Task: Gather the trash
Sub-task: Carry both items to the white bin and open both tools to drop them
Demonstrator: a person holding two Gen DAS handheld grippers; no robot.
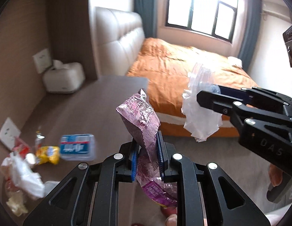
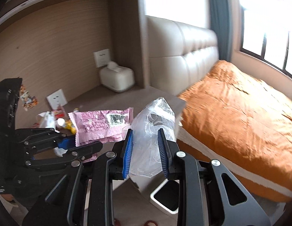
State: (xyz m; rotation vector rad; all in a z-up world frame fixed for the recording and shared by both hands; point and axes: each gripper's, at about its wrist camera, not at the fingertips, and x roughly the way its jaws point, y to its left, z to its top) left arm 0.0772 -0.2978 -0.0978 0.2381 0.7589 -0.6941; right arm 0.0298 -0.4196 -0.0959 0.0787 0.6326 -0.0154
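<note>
- Gripping a pink wrapper (image 1: 140, 120) tight in the left gripper (image 1: 147, 160), held up off the desk (image 1: 93, 101).
- Pinching one clear plastic bag (image 2: 151, 131) in the right gripper (image 2: 146, 150), above the white bin (image 2: 164, 194).
- Carrying two pieces, neither binned yet.
- Leaving a pile on the desk: yellow packet (image 1: 48, 154), blue-labelled pack (image 1: 77, 146), crumpled white plastic (image 1: 23, 175); others too blurred for counting.

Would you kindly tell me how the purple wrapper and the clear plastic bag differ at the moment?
The purple wrapper is opaque, printed and crinkled foil; the clear plastic bag is see-through and unprinted. The wrapper is clamped in the left tool, the bag in the right tool. Both are limp trash held off the desk.
</note>
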